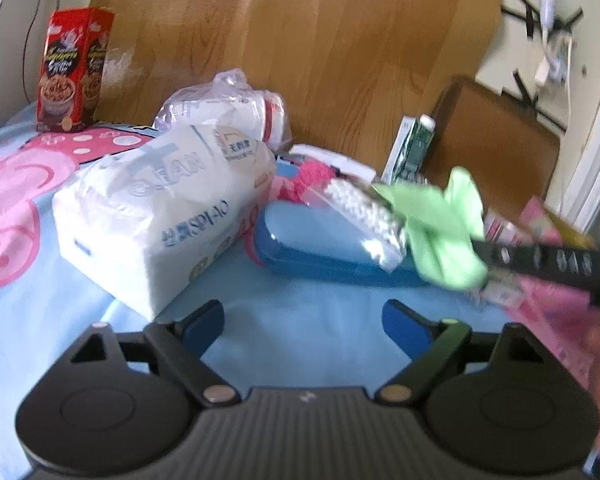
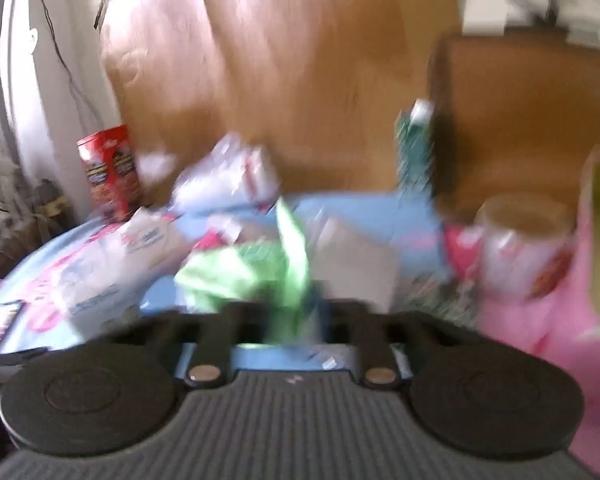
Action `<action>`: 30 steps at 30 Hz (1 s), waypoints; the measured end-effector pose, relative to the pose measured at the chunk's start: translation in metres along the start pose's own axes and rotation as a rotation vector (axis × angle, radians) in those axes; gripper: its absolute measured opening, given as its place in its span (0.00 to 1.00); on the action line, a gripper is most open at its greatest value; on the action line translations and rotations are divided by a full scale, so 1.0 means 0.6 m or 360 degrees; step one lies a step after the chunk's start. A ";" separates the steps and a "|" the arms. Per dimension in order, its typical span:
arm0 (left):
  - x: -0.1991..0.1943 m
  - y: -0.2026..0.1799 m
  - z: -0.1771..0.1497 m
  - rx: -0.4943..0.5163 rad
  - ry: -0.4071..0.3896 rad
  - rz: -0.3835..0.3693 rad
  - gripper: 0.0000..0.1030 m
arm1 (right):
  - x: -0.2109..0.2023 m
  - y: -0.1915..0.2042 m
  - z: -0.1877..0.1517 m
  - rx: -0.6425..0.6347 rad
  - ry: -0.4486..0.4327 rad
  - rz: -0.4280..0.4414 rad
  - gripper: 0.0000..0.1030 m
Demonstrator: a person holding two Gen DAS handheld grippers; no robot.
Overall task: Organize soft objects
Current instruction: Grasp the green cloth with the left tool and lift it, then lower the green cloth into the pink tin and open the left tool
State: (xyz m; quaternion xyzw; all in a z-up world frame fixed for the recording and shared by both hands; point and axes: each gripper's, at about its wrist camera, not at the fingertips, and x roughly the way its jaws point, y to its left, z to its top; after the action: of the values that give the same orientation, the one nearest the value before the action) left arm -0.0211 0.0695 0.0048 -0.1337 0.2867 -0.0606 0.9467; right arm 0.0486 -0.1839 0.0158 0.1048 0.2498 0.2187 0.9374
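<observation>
My left gripper is open and empty, low over the blue and pink blanket. A white tissue pack lies just ahead on the left, with a bagged white pack behind it. A blue case lies ahead, with a pink fluffy thing behind it. My right gripper comes in from the right, shut on a light green cloth above the case. In the blurred right wrist view my right gripper holds the green cloth between its fingers.
A red cereal box stands at the back left. A green and white carton leans by a brown board. A wooden headboard runs behind. A pink bag and a jar are on the right.
</observation>
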 end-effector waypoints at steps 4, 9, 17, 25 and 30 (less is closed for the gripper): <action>-0.005 0.012 0.007 -0.0051 -0.0003 -0.0104 0.79 | -0.052 0.019 -0.035 -0.0089 -0.0038 0.0007 0.04; -0.013 -0.008 0.001 0.0028 0.0067 -0.0384 0.79 | -0.143 0.013 -0.090 -0.0219 0.0024 -0.0015 0.04; 0.032 -0.094 -0.002 0.0098 0.0428 -0.0622 0.65 | -0.147 0.031 -0.120 -0.0399 0.0136 -0.0038 0.49; 0.040 -0.192 0.031 0.0229 0.0426 -0.0819 0.32 | -0.149 0.051 -0.130 -0.0553 -0.0047 -0.0080 0.09; 0.042 -0.316 0.069 0.0423 0.0297 -0.1001 0.32 | -0.209 0.006 -0.096 -0.0508 -0.0352 -0.0332 0.09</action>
State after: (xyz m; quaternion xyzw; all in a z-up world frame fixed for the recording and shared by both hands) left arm 0.0157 -0.1079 0.0792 -0.0850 0.3064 -0.3981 0.8605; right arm -0.0802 -0.2337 0.0206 -0.0480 0.1171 0.1445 0.9814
